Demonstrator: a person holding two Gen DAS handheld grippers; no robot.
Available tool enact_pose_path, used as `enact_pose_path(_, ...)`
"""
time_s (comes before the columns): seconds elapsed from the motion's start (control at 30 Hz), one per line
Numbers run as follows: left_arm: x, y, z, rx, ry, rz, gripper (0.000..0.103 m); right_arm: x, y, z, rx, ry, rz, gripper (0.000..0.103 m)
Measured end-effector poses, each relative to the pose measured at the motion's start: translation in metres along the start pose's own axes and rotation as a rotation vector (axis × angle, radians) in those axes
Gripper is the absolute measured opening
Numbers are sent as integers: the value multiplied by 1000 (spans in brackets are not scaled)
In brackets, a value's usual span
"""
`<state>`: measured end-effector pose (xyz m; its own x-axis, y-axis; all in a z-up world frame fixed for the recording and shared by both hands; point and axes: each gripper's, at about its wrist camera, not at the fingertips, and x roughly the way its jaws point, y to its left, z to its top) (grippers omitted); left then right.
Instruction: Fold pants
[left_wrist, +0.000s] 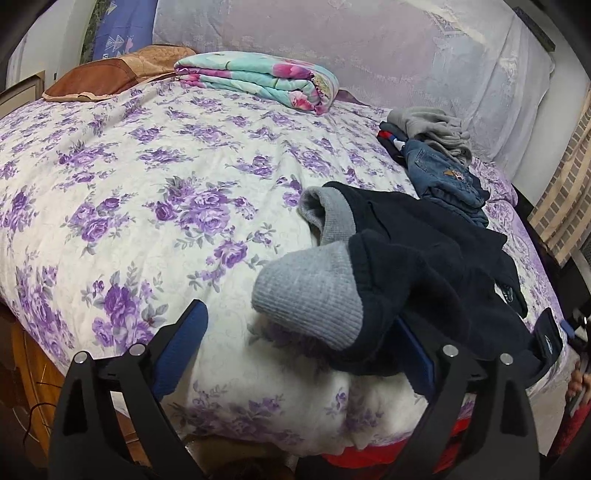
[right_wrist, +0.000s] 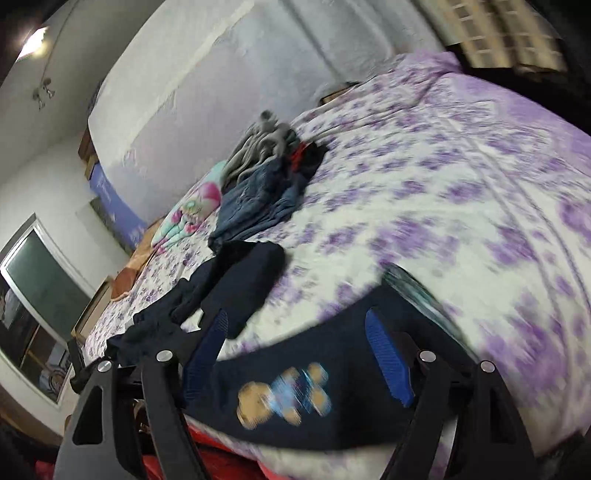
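A bed under a purple-flowered quilt fills both views. The dark navy pants lie crumpled near its front edge, grey ribbed cuffs toward the left side, a cartoon patch at the waist end. Farther back sit a folded floral blanket and a pile of jeans and grey clothes. The left gripper is spread wide around a cuff; the right gripper is spread over the waist end, gripping nothing.
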<state>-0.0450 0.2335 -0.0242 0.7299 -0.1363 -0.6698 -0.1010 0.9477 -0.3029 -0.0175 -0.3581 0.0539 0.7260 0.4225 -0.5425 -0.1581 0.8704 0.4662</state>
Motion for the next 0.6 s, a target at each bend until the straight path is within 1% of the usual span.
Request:
enact_pose_path(0.03, -2, 1, 0, -1, 1, -2, 92, 11, 3, 4, 8, 16, 22, 78)
enact_pose_path(0.1, -12, 6, -1, -20, -13, -1, 92, 37, 14, 9, 34, 74, 107, 78)
enact_pose_path(0.13, -17, 9, -1, -26, -22, -1, 92, 50, 17, 9, 46, 107, 123, 78)
enact_pose_path(0.3, -41, 25, 9, -58, -74, -4, 92, 103, 24, 0, 94, 245, 105, 78)
enact_pose_path(0.4, -48, 28, 25, -42, -96, 17, 92, 127, 32, 6, 98, 279, 103, 78)
enact_pose_path(0.47, -56, 26, 38, -21, -142, 62, 92, 138, 36, 12, 104, 295, 117, 78)
enact_pose_path(0.53, -68, 28, 51, -27, -197, 70, 92, 155, 38, 15, 115, 328, 137, 78)
enact_pose_path(0.57, -71, 30, 57, -43, -208, 66, 92, 163, 37, 17, 118, 336, 136, 77)
enact_pose_path(0.6, -68, 31, 66, -57, -190, 59, 92, 170, 38, 18, 114, 342, 130, 70)
